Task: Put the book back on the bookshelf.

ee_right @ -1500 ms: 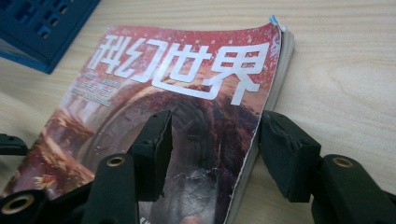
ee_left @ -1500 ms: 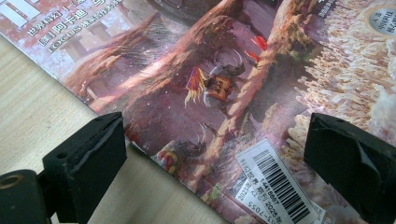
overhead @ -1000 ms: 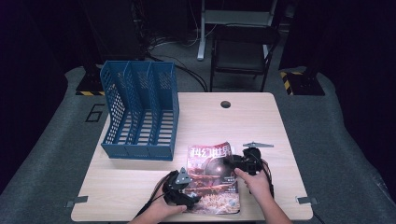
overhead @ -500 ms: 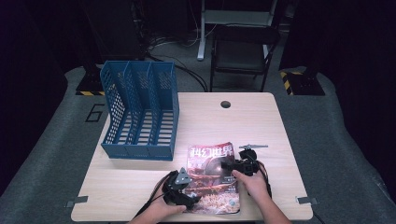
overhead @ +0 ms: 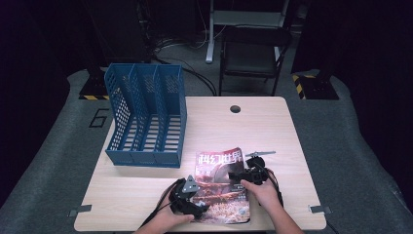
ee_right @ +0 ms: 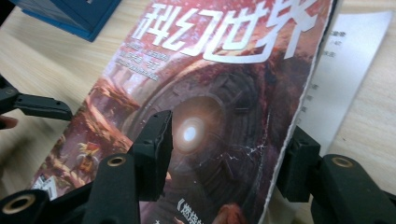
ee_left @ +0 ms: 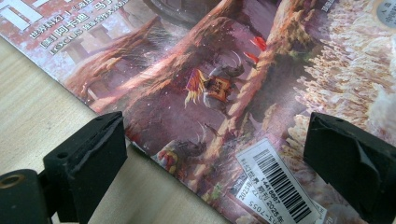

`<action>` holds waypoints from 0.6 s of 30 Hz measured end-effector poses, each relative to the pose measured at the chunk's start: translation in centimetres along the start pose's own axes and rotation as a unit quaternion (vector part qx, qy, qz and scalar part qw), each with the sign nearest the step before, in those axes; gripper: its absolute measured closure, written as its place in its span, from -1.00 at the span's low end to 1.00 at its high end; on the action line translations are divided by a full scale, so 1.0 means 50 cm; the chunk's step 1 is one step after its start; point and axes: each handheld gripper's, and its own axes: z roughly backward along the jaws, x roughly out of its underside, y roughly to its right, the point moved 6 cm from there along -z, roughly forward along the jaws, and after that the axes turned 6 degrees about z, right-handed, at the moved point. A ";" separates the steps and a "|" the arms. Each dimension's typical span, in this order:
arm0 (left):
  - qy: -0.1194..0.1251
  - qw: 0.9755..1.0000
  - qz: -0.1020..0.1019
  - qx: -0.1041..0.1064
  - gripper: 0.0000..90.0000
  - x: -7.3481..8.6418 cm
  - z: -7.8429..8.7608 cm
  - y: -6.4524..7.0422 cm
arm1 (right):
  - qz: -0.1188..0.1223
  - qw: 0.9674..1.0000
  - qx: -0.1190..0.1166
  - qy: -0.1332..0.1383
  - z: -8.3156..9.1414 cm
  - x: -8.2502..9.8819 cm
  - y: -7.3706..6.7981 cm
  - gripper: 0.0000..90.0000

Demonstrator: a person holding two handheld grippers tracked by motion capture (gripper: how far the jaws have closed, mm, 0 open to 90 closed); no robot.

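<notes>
Lying flat near the front of the table (overhead: pixel 272 122), the magazine (overhead: pixel 219 187) is straddled by both spread-apart grippers, left (ee_left: pixel 215 154) and right (ee_right: pixel 229 154), the right one moved slightly inward, ready for lifting.

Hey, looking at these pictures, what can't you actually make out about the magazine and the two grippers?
- Magazine: in the high view its near edge sits under the hands, and the small cover print is too small to read.
- Left gripper: its view cuts off the barcode label at the bottom edge.
- Right gripper: whether its far jaw touches the cover's torn edge is unclear; the sheet beneath is mostly covered.
</notes>
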 end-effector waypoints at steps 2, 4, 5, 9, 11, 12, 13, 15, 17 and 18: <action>0.001 1.000 0.001 0.000 -0.87 0.000 0.000 0.000 | -0.004 1.000 -0.010 0.006 0.000 -0.002 -0.003 0.00; 0.001 1.000 0.000 0.001 -0.87 0.000 0.000 0.000 | -0.011 1.000 -0.021 0.013 -0.001 -0.006 -0.007 0.00; 0.001 1.000 -0.001 0.001 -0.87 0.000 0.000 0.000 | -0.009 1.000 -0.024 0.017 -0.003 -0.008 -0.007 0.00; 0.003 1.000 -0.002 0.004 -0.87 0.000 0.000 0.000 | 0.015 1.000 -0.014 0.017 -0.015 -0.010 -0.009 -0.02; 0.003 1.000 -0.003 0.004 -0.87 0.000 0.000 0.000 | 0.016 0.999 -0.018 0.021 -0.020 -0.014 -0.005 -0.02; 0.003 1.000 -0.003 0.004 -0.87 0.000 0.000 0.000 | 0.013 0.999 -0.021 0.026 -0.022 -0.017 -0.003 -0.02; 0.003 1.000 -0.001 0.005 -0.87 0.000 0.000 0.001 | 0.012 0.999 -0.023 0.030 -0.024 -0.019 -0.001 -0.03; 0.003 1.000 -0.004 0.004 -0.87 0.000 0.000 -0.001 | 0.014 0.999 -0.025 0.034 -0.027 -0.022 0.002 -0.03; 0.002 1.000 -0.003 0.004 -0.87 0.000 0.000 0.000 | 0.020 0.999 -0.025 0.037 -0.029 -0.024 0.004 -0.03; 0.002 1.000 -0.003 0.003 -0.87 0.000 0.000 0.000 | 0.018 0.999 -0.025 0.035 -0.032 -0.024 0.005 -0.03</action>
